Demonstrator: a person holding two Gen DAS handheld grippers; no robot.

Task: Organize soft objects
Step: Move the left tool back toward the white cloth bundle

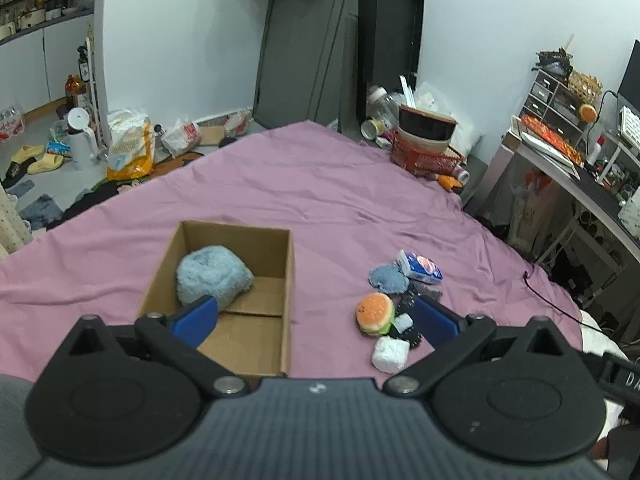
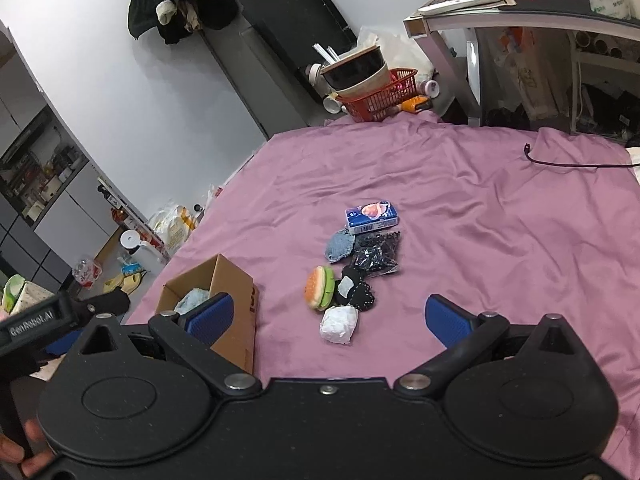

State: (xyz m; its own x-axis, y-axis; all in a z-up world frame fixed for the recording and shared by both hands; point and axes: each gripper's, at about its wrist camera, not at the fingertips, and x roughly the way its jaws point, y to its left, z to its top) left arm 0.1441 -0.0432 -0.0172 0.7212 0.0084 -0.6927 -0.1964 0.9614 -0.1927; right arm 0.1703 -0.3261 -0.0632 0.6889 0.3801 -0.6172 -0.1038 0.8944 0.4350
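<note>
Both claws are spread wide and carry nothing. My left gripper (image 1: 316, 316) hovers over the near end of the cardboard box (image 1: 224, 280); my right gripper (image 2: 328, 316) hangs above the purple sheet (image 2: 460, 208), near the loose pile.

Task items, as placed: one fluffy blue plush (image 1: 214, 276) already lies in the box's far left corner. Still on the sheet, right of the box: a burger toy (image 2: 320, 289), a white wad (image 2: 339, 324) nearest me, a black fabric piece (image 2: 358, 294) touching both, a small blue knit pad (image 2: 340, 246), a dark beaded packet (image 2: 378, 256) and a tissue pack (image 2: 372, 216) farthest out.

Risks I judge from here:
- The pile is packed tight. Closing on the white wad could snag the black piece too, since they touch. Result: a double pick, or something dragged and dropped short of the box.
- The burger toy stands on edge and is rounded; a shallow pinch may squirt it out sideways.
- The sheet is wrinkled and slack. Going too low could pinch cloth with the item and tug the whole pile, or shift the box.
- The box is light and open-topped; clipping its near right wall with a finger could tip it or slide it.
- Both grippers sit close together by the box; crossing paths risks a knock.
</note>
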